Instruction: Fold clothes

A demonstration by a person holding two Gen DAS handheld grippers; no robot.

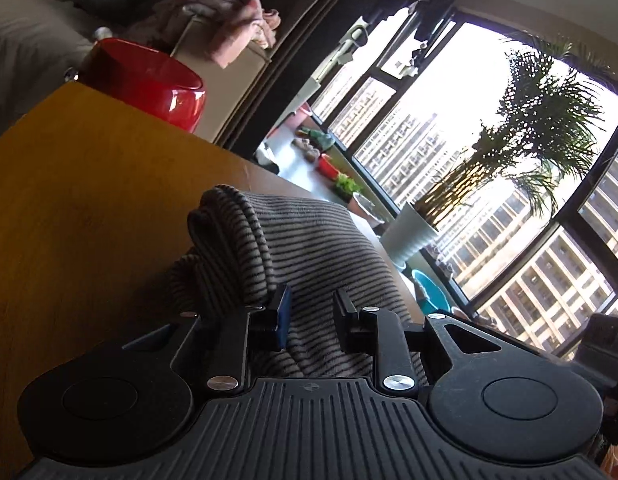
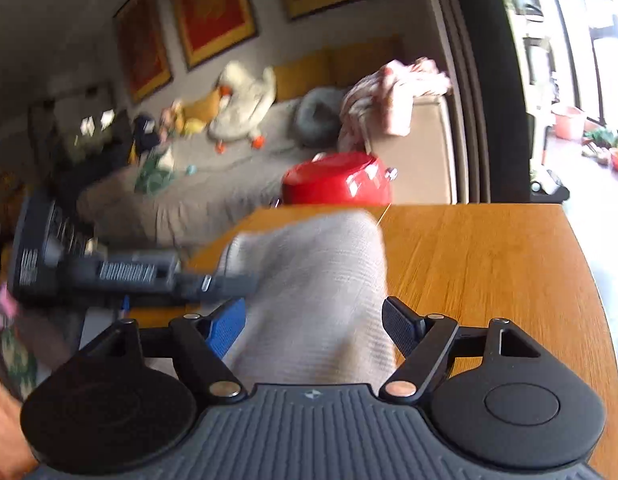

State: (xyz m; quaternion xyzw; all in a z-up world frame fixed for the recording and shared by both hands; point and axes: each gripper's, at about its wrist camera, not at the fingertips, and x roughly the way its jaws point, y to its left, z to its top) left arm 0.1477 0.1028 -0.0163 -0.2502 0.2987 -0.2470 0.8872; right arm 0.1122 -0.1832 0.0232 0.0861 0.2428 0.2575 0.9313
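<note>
The left tongs [image 1: 309, 312] stand partly open over a striped grey garment [image 1: 309, 240], whose cloth lies in the gap between the fingers; a thick folded roll of it bunches up just ahead of the blue-padded finger [image 1: 283, 316], and whether either pad actually presses the fabric cannot be told. The garment rests on the wooden desk [image 1: 89, 200], with a red pot [image 1: 149, 80] beyond the desk's far edge. The right tongs [image 2: 313, 324] are spread wide, holding nothing, with the same garment [image 2: 317, 280], blurred here, running forward between the fingers across the desk [image 2: 489, 272]. The left tongs [image 2: 229, 282] reach in from the left, touching the cloth.
</note>
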